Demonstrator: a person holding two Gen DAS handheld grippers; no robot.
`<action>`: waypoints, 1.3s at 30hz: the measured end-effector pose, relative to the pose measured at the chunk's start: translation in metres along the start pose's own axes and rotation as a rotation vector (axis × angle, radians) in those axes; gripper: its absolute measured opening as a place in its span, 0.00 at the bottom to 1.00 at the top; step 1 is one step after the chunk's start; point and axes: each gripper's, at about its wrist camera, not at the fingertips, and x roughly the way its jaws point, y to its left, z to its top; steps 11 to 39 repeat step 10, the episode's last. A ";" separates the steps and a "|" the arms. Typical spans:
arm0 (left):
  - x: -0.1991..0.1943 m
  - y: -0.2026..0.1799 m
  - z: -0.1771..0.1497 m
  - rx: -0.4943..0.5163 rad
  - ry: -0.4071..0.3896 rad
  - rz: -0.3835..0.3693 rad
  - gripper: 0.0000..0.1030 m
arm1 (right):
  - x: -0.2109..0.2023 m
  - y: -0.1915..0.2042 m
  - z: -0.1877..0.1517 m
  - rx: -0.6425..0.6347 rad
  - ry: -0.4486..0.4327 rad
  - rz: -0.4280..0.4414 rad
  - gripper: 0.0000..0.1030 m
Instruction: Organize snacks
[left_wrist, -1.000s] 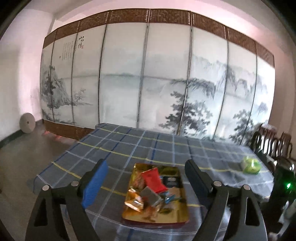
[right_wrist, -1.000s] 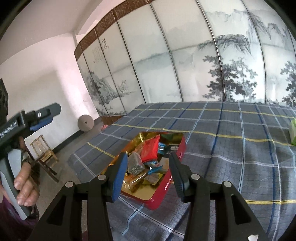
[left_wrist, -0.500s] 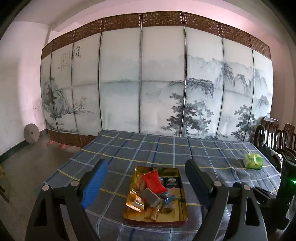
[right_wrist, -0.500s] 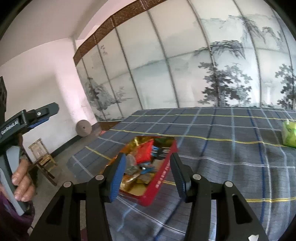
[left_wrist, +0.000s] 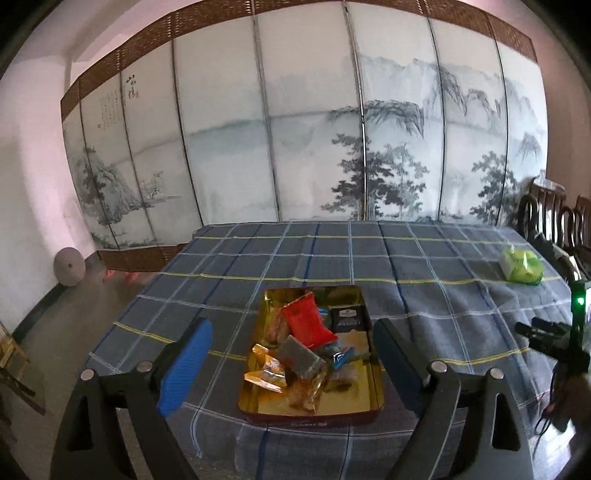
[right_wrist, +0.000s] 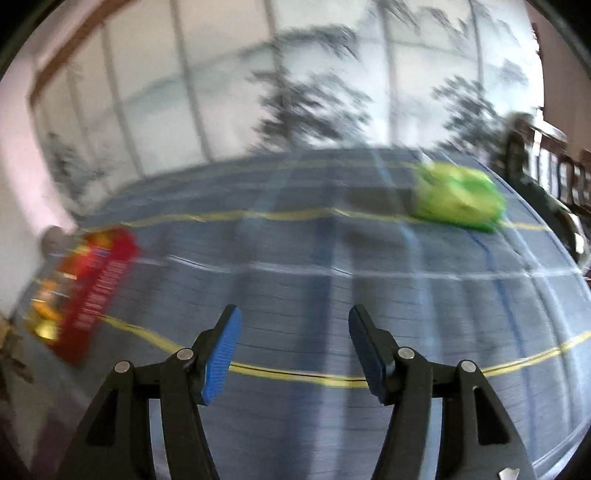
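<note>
A gold-lined red tin (left_wrist: 364, 398) full of several wrapped snacks sits near the table's front edge, with a red packet (left_wrist: 306, 322) on top. My left gripper (left_wrist: 291, 332) hangs open above and in front of the tin, touching nothing. In the blurred right wrist view the tin (right_wrist: 92, 288) lies far left and a green packet (right_wrist: 458, 201) far right. My right gripper (right_wrist: 293, 317) hovers over bare cloth between them. Its jaws are opening and nothing is between them.
A blue plaid cloth (left_wrist: 332, 258) covers the table. The green packet (left_wrist: 521, 265) lies near the right edge. A painted folding screen (left_wrist: 295, 129) stands behind. Dark wooden chairs (left_wrist: 554, 218) crowd the right side, and a person's hand with the other gripper (left_wrist: 554, 343) shows there.
My right gripper swung to the right, away from the tin, and its jaws widened. The left gripper shifted a little, tilting down, so the tin looks nearer.
</note>
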 end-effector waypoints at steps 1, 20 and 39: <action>0.004 -0.003 0.000 0.007 0.010 0.000 0.88 | 0.008 -0.014 0.000 0.009 0.023 -0.036 0.56; 0.030 -0.010 -0.003 -0.011 0.080 0.030 0.88 | 0.057 -0.092 0.019 0.106 0.106 -0.168 0.71; 0.030 -0.010 -0.003 -0.011 0.080 0.030 0.88 | 0.057 -0.092 0.019 0.106 0.106 -0.168 0.71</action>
